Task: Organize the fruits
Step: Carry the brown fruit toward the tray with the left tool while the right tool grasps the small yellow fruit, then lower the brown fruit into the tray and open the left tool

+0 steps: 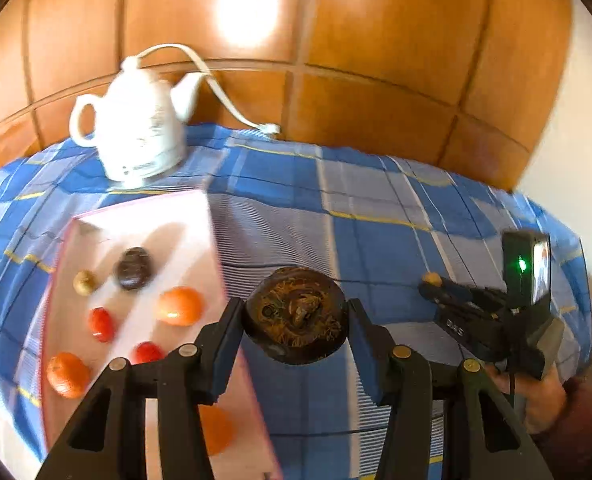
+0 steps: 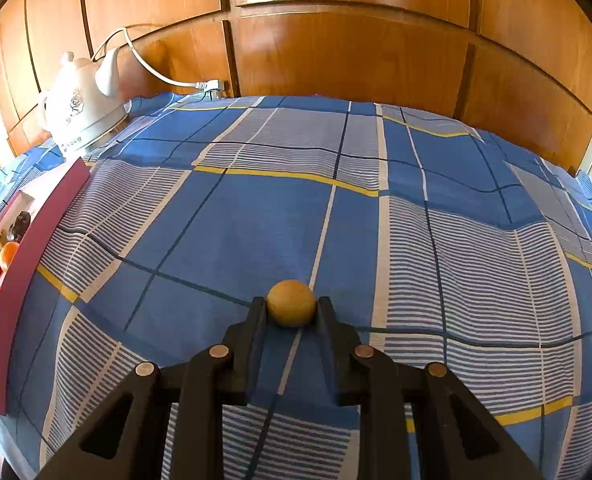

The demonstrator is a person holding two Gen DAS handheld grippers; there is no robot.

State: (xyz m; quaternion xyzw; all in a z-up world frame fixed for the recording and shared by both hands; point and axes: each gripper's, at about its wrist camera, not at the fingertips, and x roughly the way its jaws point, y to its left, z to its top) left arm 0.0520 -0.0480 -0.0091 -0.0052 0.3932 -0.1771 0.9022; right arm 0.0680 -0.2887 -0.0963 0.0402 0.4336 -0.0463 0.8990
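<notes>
A blue checked cloth (image 2: 255, 216) with yellow lines drapes the worktop; on its left side lies a shallow white box (image 1: 183, 216) with a pink rim, holding smooth oranges and small red fruits; the left gripper (image 1: 296, 320) clamps a dark, rough, wrinkled round fruit (image 1: 296, 316) beside the box; the right gripper (image 2: 291, 308), narrowly closed, pinches a small smooth tan ball-shaped fruit (image 2: 291, 303) over the cloth.

Bright daylight glares white on the wooden cabinet (image 1: 251, 4) above the kettle (image 1: 135, 120). The left view is motion-blurred around that kettle; both views bend strongly toward their dark rims.
</notes>
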